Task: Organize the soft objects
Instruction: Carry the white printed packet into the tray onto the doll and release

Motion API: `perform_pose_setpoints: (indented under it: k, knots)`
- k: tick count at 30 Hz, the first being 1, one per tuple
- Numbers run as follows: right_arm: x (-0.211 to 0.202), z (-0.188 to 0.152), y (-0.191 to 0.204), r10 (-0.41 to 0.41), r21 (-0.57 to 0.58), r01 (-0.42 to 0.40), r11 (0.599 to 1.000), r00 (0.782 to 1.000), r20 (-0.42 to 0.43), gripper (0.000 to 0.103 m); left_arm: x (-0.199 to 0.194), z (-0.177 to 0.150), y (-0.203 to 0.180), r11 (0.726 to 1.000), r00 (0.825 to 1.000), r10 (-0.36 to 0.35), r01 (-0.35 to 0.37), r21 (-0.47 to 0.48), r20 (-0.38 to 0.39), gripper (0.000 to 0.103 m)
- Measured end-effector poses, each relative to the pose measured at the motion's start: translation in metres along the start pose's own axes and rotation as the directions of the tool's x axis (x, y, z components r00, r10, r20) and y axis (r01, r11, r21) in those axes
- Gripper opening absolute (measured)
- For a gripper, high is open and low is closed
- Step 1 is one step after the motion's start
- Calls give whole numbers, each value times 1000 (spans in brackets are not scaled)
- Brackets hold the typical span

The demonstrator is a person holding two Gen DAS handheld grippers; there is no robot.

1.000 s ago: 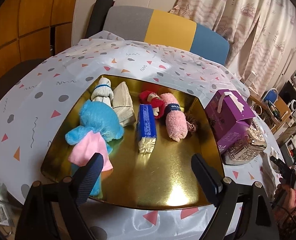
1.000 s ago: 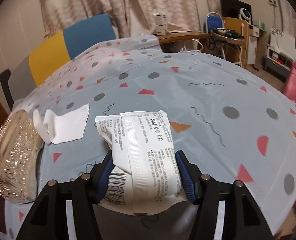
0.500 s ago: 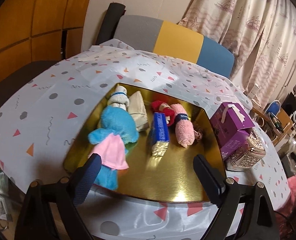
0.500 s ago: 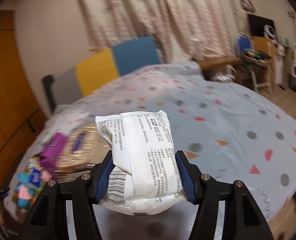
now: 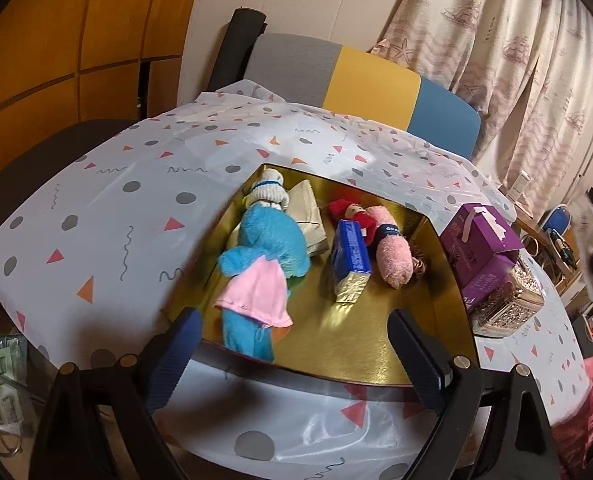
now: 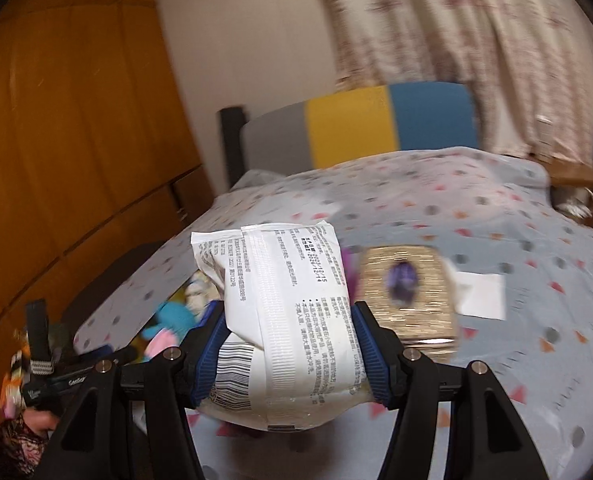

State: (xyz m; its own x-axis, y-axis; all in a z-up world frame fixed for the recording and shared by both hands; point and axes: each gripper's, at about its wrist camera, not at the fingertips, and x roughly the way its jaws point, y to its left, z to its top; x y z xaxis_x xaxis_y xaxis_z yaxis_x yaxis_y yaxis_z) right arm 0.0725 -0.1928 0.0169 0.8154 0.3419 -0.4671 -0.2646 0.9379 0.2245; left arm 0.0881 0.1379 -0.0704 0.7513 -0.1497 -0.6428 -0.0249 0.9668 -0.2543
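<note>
The right gripper (image 6: 286, 344) is clamped on a soft white printed plastic packet (image 6: 280, 312), its 2 blue pads pressing the sides, above the patterned tablecloth (image 6: 516, 240). The left gripper (image 5: 296, 344) stands wide apart, empty, over the gold tray (image 5: 336, 336) of soft toys.

left gripper (image 5: 292, 344): jaws apart, empty | right gripper (image 6: 288, 350): jaws clamped, loaded
</note>
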Motion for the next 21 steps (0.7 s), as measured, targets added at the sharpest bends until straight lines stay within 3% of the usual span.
perform_pose_setpoints:
  k: [4, 8, 15, 21]
  knots:
    - [39, -9, 38, 56, -64, -62, 996, 994, -93, 61, -3, -3, 9, 1000, 1000, 2, -2, -11, -1, 94]
    - [85, -24, 72, 104, -116, -131, 985, 971, -216, 61, -6, -6, 19, 999, 1000, 19, -19, -29, -1, 94]
    - [153, -40, 90, 117, -196, -207, 958, 913, -391, 61, -7, -9, 38, 996, 999, 43, -43, -79, -9, 94]
    - [180, -50, 92, 164, -162, -279, 947, 849, -502, 62, -6, -12, 48, 993, 999, 43, -45, -108, -24, 94]
